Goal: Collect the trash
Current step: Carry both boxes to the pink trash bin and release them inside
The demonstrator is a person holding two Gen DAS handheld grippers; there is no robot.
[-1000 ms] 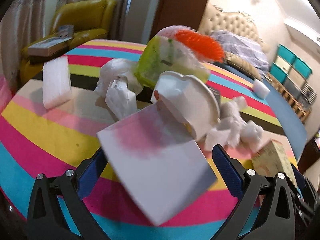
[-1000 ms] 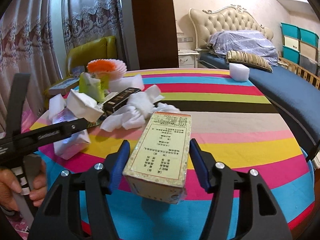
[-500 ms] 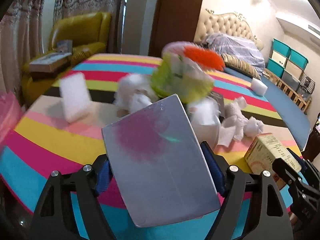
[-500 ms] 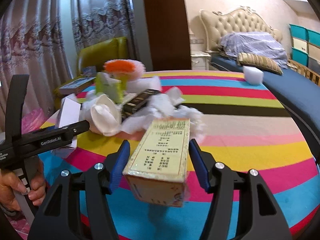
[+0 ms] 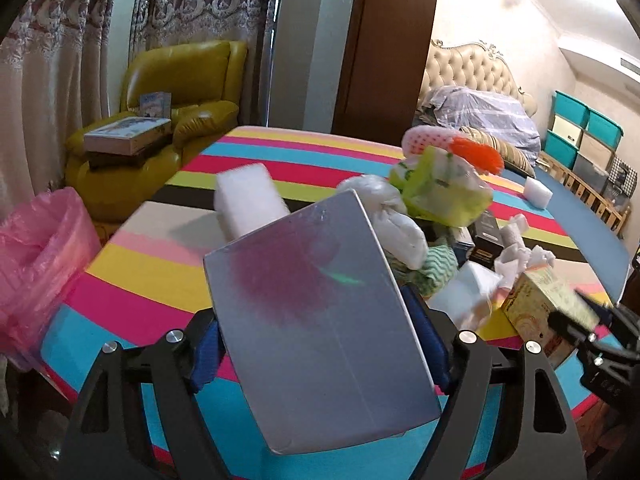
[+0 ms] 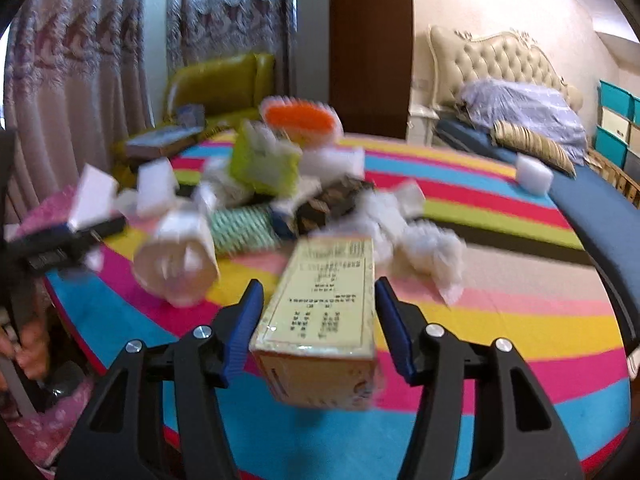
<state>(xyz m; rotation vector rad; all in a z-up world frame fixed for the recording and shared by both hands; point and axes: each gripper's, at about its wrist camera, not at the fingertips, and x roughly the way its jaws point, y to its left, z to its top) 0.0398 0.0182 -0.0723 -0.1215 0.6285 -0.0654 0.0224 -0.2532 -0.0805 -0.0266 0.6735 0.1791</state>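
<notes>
Two grippers: both loaded.
Left gripper (image 5: 320, 344): jaws had closed, clamped grey box (image 5: 320, 320).
Right gripper (image 6: 318, 322): jaws closing, held yellow carton (image 6: 324, 316) above striped table (image 6: 500, 320).

The middle of the striped table (image 5: 168, 276) is full. A heap of trash (image 6: 280, 196) sits there: crumpled paper, a green bag, a dark box and a white cup, all close together, so nothing gets through. The near blue edge is bare and easy to pass over. The far right side is mostly bare too, with just one white foam block (image 6: 534, 174). A pink bag (image 5: 40, 256) hangs open just beside the table's left edge.
</notes>
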